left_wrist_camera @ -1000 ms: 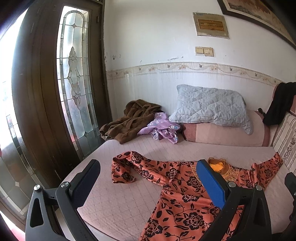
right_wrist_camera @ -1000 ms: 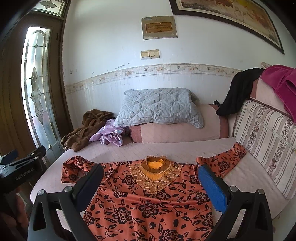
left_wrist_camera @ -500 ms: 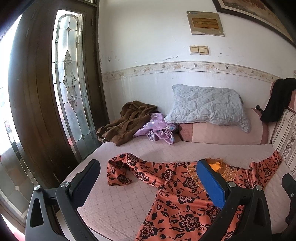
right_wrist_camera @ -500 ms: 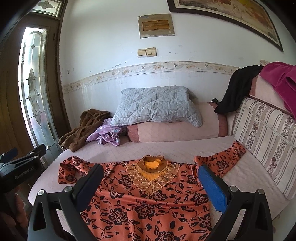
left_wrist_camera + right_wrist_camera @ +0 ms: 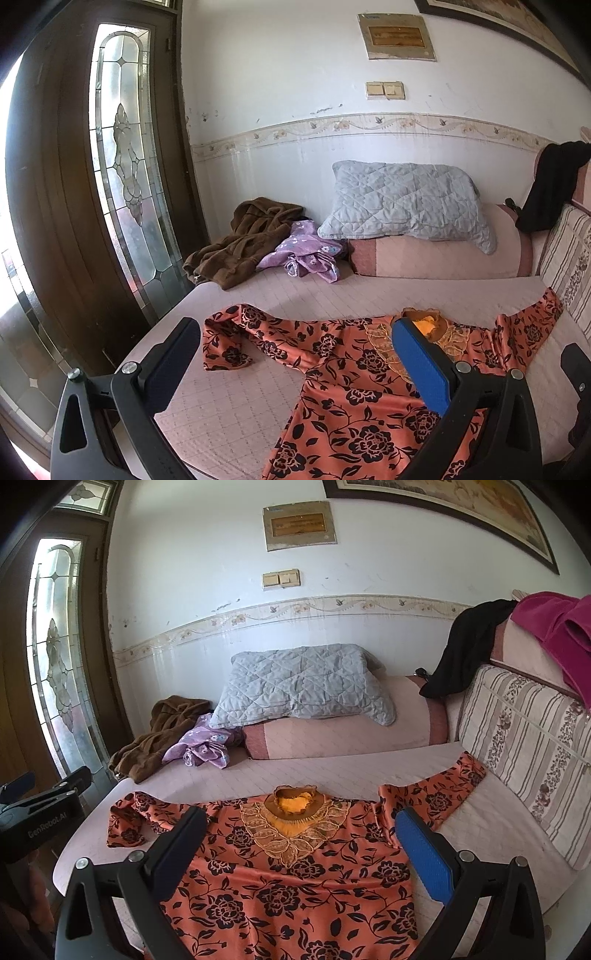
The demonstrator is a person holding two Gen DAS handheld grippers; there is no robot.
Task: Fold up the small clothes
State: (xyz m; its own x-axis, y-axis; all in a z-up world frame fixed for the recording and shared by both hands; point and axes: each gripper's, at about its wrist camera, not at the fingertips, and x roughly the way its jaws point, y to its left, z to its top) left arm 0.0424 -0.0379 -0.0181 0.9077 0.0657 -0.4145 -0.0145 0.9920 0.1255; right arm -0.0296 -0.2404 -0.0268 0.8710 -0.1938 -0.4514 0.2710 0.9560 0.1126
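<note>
Two grippers, fingers spread and empty: pinch the crumpled sleeve [image 5: 236,339] of the orange dress [image 5: 295,878] first, then flatten it.

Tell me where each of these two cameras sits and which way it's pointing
Left wrist: on the left hand-held gripper, jaws open, facing the bed's door side and the orange floral top.
Right wrist: on the right hand-held gripper, jaws open, centred on the top's collar; the left unit shows at its edge.
Shared: top, grey pillow, brown garment.
</note>
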